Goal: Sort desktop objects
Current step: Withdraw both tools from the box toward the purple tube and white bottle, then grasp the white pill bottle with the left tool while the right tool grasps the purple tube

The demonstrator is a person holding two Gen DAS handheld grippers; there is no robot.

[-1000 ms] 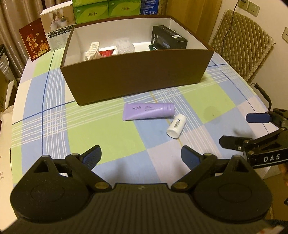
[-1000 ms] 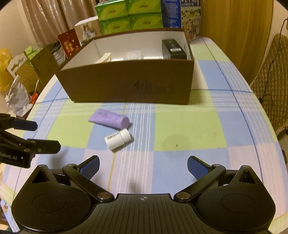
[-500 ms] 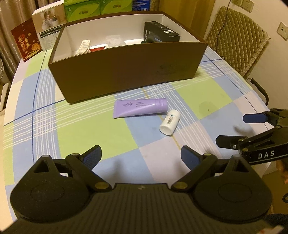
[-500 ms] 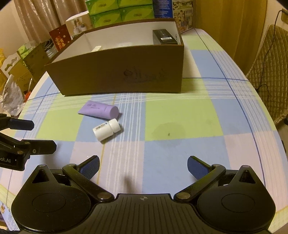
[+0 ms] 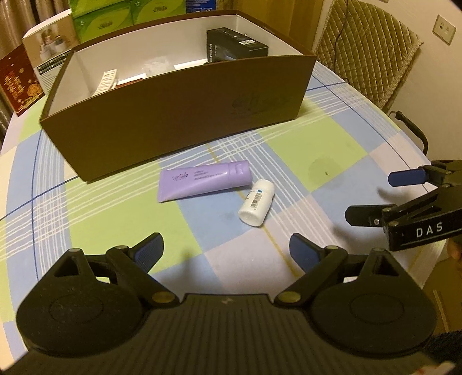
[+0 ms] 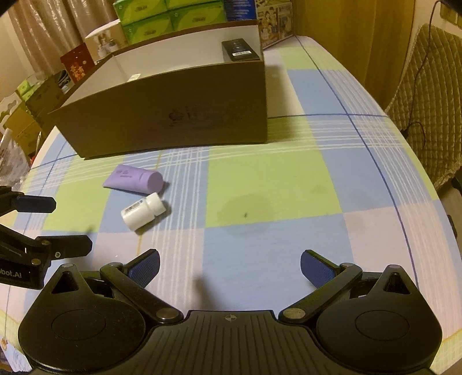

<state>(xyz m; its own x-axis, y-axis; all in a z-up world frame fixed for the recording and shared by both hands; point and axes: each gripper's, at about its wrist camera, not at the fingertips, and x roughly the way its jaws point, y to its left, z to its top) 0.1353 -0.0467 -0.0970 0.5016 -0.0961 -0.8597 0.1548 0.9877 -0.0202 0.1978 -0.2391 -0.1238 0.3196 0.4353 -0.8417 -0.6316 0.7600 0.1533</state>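
A purple tube (image 5: 203,180) and a small white bottle (image 5: 257,202) lie side by side on the checked tablecloth in front of a brown box (image 5: 179,115). Both also show in the right wrist view, the tube (image 6: 134,181) and the bottle (image 6: 143,211). My left gripper (image 5: 226,250) is open and empty, just short of the bottle. My right gripper (image 6: 229,267) is open and empty, to the right of the bottle. Each gripper shows in the other's view, the right one (image 5: 387,196) and the left one (image 6: 55,225).
The box (image 6: 173,115) holds a black carton (image 5: 235,47) and several small packets. Green tissue packs (image 5: 127,20) and gift boxes (image 5: 17,80) stand behind it. A quilted chair (image 5: 369,49) stands at the right by the round table's edge (image 5: 415,150).
Both grippers have moved forward toward the tube and bottle, which now sit larger and lower in both views. Both stay open.
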